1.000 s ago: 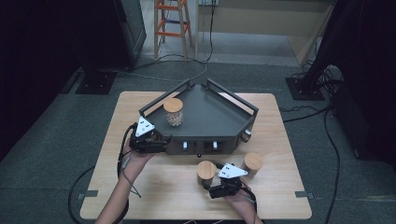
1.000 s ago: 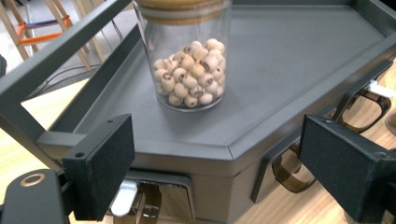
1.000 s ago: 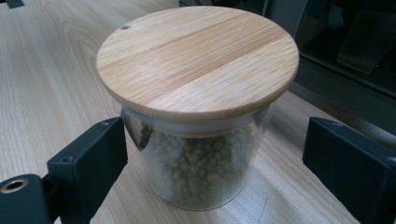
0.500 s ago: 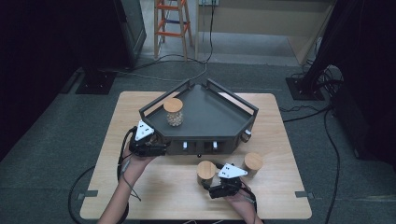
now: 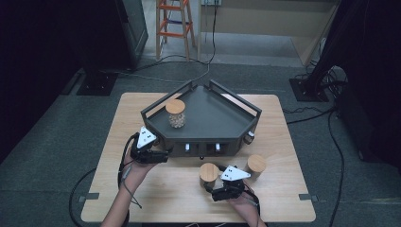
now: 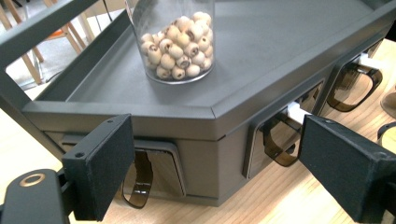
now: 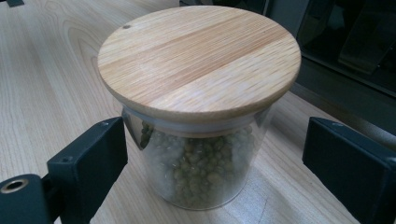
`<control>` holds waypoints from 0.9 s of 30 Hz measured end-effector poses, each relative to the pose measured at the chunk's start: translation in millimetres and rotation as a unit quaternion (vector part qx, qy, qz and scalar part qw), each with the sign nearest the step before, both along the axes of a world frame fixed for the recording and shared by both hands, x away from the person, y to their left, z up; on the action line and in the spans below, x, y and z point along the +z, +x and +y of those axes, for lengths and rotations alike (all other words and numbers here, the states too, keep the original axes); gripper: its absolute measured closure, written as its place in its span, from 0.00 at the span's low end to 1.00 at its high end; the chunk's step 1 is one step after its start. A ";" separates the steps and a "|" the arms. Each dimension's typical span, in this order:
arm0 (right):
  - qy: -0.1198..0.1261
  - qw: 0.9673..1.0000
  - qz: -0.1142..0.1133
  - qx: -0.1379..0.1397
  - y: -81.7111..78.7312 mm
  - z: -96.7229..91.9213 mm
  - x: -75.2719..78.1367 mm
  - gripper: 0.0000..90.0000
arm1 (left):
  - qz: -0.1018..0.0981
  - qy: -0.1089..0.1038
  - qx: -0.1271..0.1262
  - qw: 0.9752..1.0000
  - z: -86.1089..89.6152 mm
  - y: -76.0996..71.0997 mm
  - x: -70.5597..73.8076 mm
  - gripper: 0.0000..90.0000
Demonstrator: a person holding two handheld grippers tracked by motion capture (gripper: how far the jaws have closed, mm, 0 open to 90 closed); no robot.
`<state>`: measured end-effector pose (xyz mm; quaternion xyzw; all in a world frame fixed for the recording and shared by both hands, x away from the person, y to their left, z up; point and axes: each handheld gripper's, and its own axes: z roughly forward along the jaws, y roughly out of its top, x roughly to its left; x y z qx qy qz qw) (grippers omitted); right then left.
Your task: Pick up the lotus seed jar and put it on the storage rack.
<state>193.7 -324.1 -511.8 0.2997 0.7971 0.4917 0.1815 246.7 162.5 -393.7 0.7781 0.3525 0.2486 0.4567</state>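
Overhead, the right tongs are sitting apart beside a lidded jar on the wooden tabletop; the left tongs are resting apart at the grey tray, which is carrying a bead jar. An orange ladder is standing on the grey floor beyond.

Through the left gripper view, the jaws are gaping before the tray's front corner.

Through the right gripper view, open jaws are flanking the glass jar of green beans: probably hefty, slick and breakable, so gripping the body below the loose-looking wooden lid seems wisest.
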 end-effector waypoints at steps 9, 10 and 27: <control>-0.001 1.000 -0.001 0.000 -0.3 0.5 -0.1 0.07 | 0.001 0.000 0.002 1.000 2.6 -3.5 -4.1 0.12; -0.001 1.000 -0.001 0.000 -0.3 0.5 0.0 0.07 | 0.001 0.001 0.001 1.000 2.8 -4.2 -4.1 0.12; -0.001 1.000 0.000 0.000 -0.3 0.5 0.0 0.07 | -0.003 0.013 0.005 1.000 6.5 -16.3 -10.8 0.12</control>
